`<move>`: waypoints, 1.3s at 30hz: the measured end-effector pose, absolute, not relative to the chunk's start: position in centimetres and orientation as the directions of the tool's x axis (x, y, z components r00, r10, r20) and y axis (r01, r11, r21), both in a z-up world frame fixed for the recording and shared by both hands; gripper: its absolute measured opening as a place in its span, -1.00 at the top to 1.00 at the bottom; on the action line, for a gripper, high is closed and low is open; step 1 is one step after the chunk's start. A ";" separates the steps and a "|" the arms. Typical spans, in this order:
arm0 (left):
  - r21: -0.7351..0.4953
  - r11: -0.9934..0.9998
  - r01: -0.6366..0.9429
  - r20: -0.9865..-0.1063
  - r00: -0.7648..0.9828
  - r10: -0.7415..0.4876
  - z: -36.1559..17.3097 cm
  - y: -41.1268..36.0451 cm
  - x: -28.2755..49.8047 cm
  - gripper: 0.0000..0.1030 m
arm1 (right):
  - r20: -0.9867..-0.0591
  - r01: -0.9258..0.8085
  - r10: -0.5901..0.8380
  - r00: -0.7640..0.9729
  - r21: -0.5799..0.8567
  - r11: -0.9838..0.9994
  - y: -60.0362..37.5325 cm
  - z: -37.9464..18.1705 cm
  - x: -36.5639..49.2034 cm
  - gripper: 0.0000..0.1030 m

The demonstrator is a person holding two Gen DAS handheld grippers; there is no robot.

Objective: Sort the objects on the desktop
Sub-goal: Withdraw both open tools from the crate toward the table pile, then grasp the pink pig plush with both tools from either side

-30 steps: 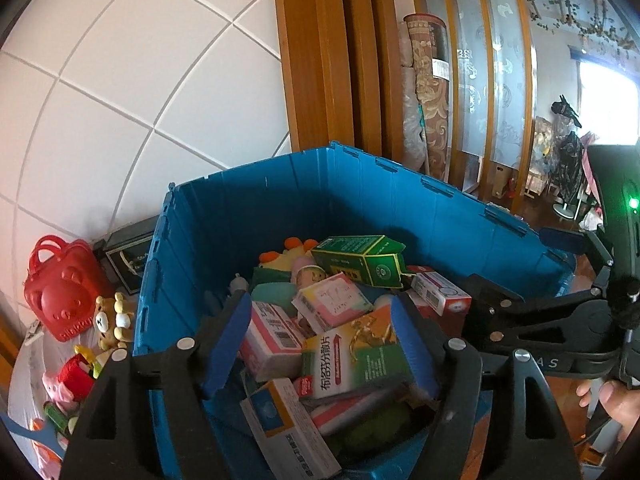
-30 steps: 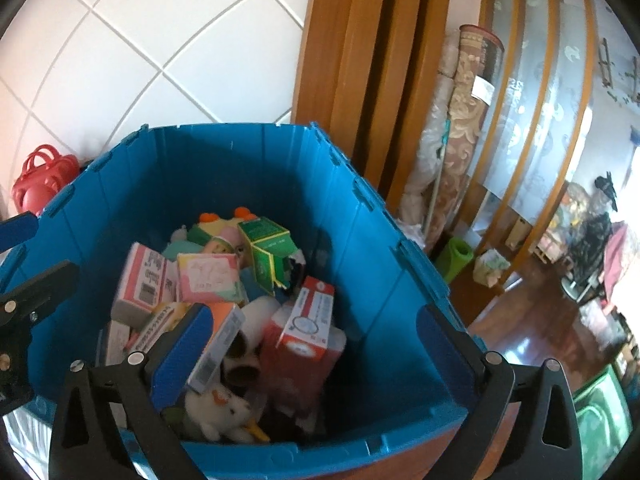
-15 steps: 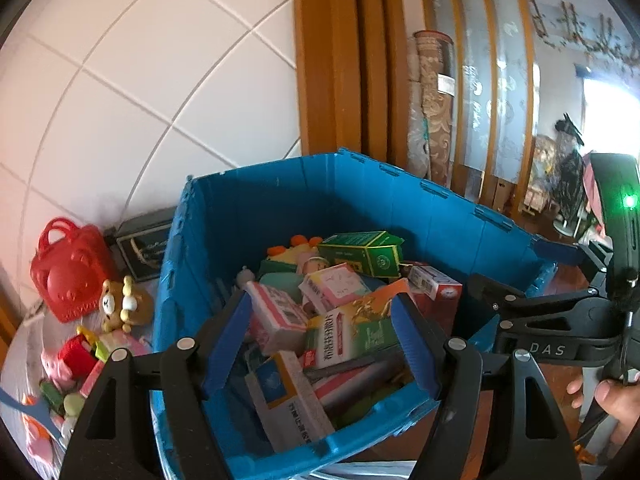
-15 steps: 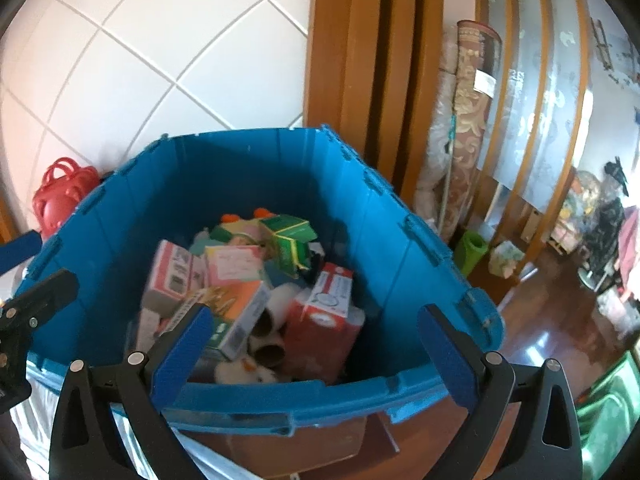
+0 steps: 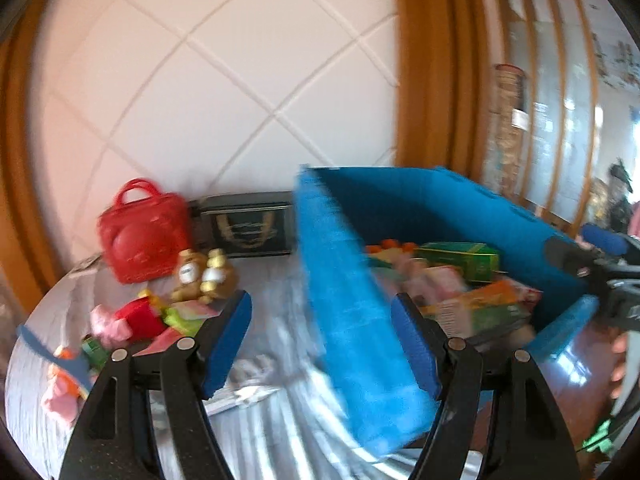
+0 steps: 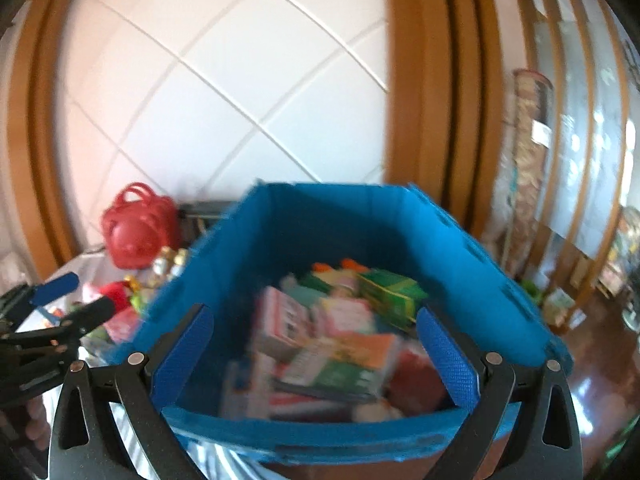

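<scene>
On my left gripper (image 5: 322,340) the jaws are spread wide with nothing between the blue pads; in its view the near left corner of the blue crate (image 5: 352,320) sits in front of the gap, though I cannot tell whether anything touches. Far left on the white cloth (image 5: 280,432) I see a red bear-shaped handbag (image 5: 142,232), a small teddy bear (image 5: 200,276) just beside it, and a heap of small toys (image 5: 128,324) nearer me. A dark tin box (image 5: 246,226) stands against the tiled wall, between the handbag and the crate.

My right gripper (image 6: 316,356) is likewise wide open and grips nothing; its pads frame the crate's near rim. Inside the crate lie blurred medicine boxes (image 6: 340,344), with a green carton (image 6: 390,294) toward the far right.
</scene>
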State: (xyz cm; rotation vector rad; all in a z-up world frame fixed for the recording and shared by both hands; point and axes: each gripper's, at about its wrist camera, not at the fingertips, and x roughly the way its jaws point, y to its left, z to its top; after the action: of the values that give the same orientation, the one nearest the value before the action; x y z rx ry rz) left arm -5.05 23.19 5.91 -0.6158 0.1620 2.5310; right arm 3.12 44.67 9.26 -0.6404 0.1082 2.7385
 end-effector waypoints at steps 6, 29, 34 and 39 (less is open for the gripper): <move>-0.007 -0.915 -0.403 -0.474 -0.805 0.358 4.5 13.9 -9.2 -0.39 | -0.415 -0.257 0.243 -0.877 -0.023 -0.966 38.0 10.3 -0.3 -1.00; -0.066 -0.991 0.114 -0.779 -0.627 -0.020 -16.4 -19.0 -25.8 -0.39 | -0.698 0.227 -0.243 -0.673 0.117 -0.967 7.7 -5.0 -21.7 -1.00; 0.008 -0.996 0.087 -0.779 -0.624 -0.060 -20.2 -18.4 -28.3 -0.39 | -0.743 0.361 -0.328 -0.583 0.126 -0.924 2.3 -8.3 -24.1 -0.82; 0.034 -0.999 0.009 -0.764 -0.644 -0.032 -20.2 -19.4 -27.2 -0.45 | -0.761 0.486 -0.464 -0.454 0.226 -0.845 -4.2 -10.2 -25.5 -0.03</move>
State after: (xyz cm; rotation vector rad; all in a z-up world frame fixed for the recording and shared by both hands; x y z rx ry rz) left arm -27.18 -19.44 -20.21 -1.3345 0.0433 2.8685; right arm -25.49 -4.17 -10.17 -1.7069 -0.0471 3.2891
